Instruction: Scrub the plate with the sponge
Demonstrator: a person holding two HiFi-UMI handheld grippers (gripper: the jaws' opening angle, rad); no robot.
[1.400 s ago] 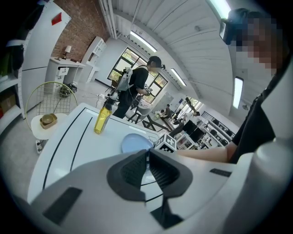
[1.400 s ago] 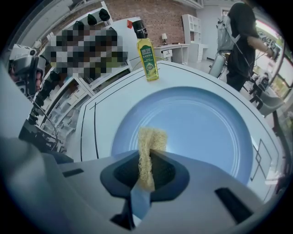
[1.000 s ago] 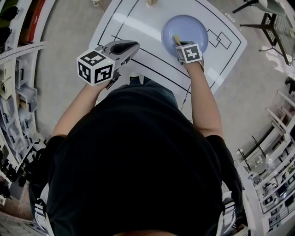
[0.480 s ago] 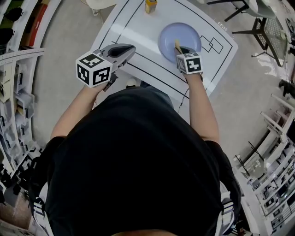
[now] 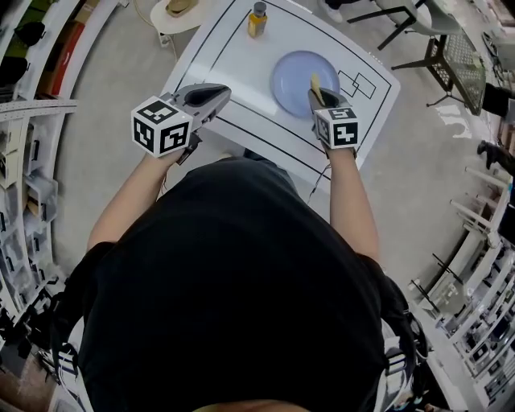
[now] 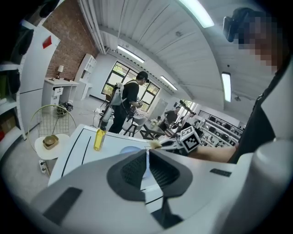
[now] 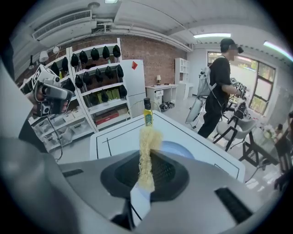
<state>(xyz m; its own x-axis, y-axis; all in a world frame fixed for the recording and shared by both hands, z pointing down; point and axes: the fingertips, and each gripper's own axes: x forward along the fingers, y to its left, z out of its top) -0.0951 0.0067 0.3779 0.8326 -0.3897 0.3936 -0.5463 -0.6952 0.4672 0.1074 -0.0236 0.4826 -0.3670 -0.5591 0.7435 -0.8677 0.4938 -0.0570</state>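
A pale blue plate (image 5: 291,80) lies on the white table (image 5: 233,56) marked with black lines. My right gripper (image 5: 319,93) hovers over the plate's right rim, shut on a thin yellow sponge (image 5: 315,82). In the right gripper view the sponge (image 7: 146,141) stands up from between the jaws of that gripper (image 7: 147,161), with the plate (image 7: 178,149) just behind. My left gripper (image 5: 216,90) is held at the table's near left edge, well left of the plate. Its jaws in the left gripper view (image 6: 147,157) are shut with nothing between them.
A yellow bottle (image 5: 257,20) stands at the table's far edge, beyond the plate. A small round stool (image 5: 181,8) sits off the table's far left corner. Shelving lines the left wall, chairs (image 5: 451,48) stand to the right, and a person (image 7: 219,87) stands beyond the table.
My right gripper with the sponge has shifted from the plate's near side to its right rim. The left gripper kept its place. The head view has tilted, showing more of the table's far side.
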